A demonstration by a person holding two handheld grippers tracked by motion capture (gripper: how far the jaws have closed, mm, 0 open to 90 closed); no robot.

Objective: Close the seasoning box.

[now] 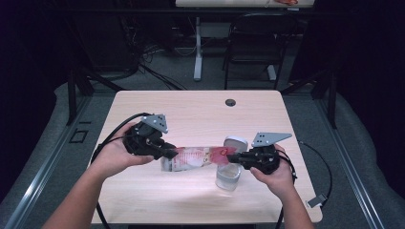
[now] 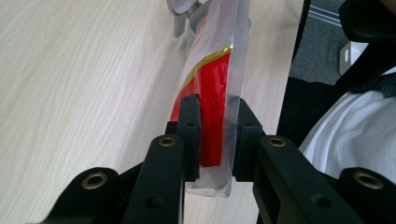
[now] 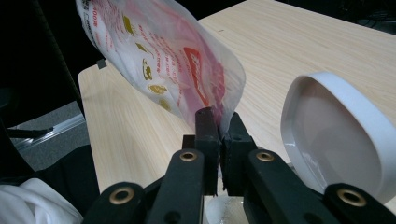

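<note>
- In the high view we hold a printed plastic pouch [image 1: 193,157] stretched between both tools, just below the middle of the frame; its long axis runs nearly level, left to right across the picture.
- Our left hand-held gripper [image 1: 168,153] has its jaws closed on the pouch's left end; in the left gripper view the film [image 2: 215,88] is pinched between the two black jaws and runs away toward the top of the frame.
- Our right hand-held gripper [image 1: 232,157] is clamped on the opposite end; in the right gripper view the pouch [image 3: 163,60] rises from the closed jaws toward the upper left.
- A clear cup [image 1: 228,176] stands on the bench [image 1: 200,109] directly below the right hand-held gripper, with a white lid [image 1: 236,142] just behind it.
- We judge the right end is the nearer one to the cup, so any pouring turns on tipping the pouch's axis down toward the lower right.
</note>
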